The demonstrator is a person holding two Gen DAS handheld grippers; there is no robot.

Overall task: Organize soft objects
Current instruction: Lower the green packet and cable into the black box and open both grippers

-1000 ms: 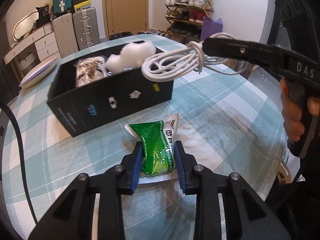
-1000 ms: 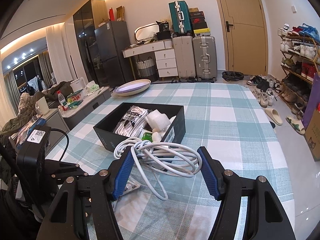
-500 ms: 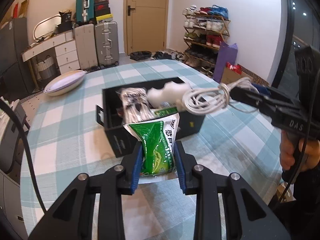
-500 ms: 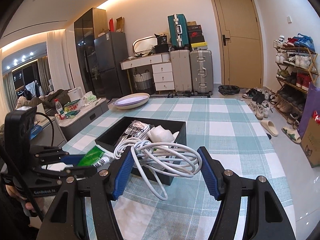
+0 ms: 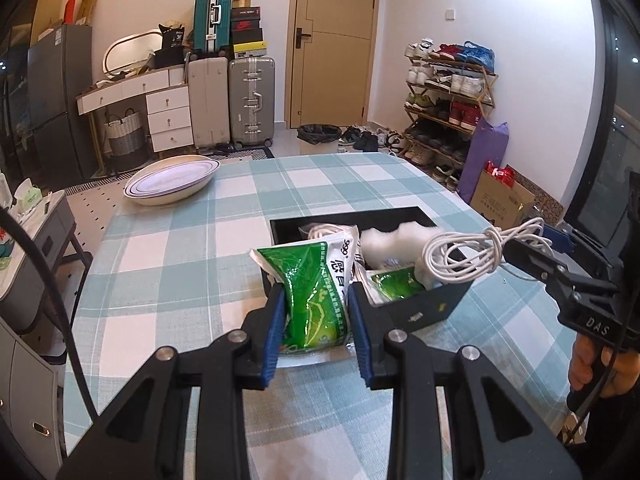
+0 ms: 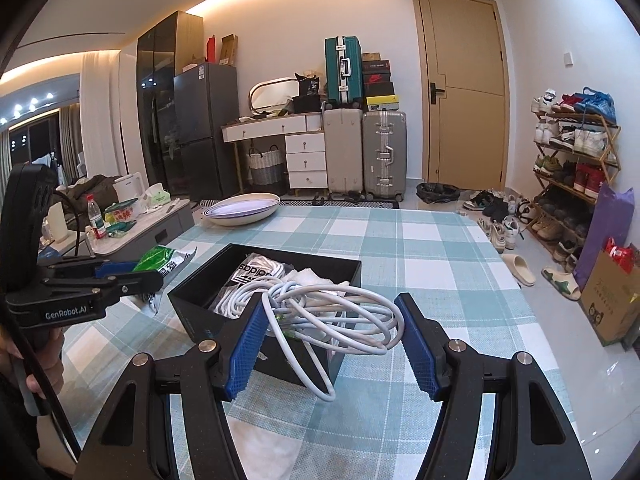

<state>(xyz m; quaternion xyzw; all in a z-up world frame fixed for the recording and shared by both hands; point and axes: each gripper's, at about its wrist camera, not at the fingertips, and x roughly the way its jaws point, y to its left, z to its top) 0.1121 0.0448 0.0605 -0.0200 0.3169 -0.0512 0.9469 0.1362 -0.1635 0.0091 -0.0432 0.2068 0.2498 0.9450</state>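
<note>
left wrist view: the left tool point(image 5: 316, 316) is clamped on a green packet point(image 5: 314, 292), held above the checked surface point(image 5: 180, 248) at the near edge of the black box point(image 5: 424, 308). right tool point(image 6: 332, 340) grips a white cable coil point(image 6: 332, 312) over the box. socks, wadding and another packet already lie inside; both held items remain to be placed.

Glossy plastic green packet point(image 5: 316, 292), matt black box point(image 6: 224, 320).
</note>
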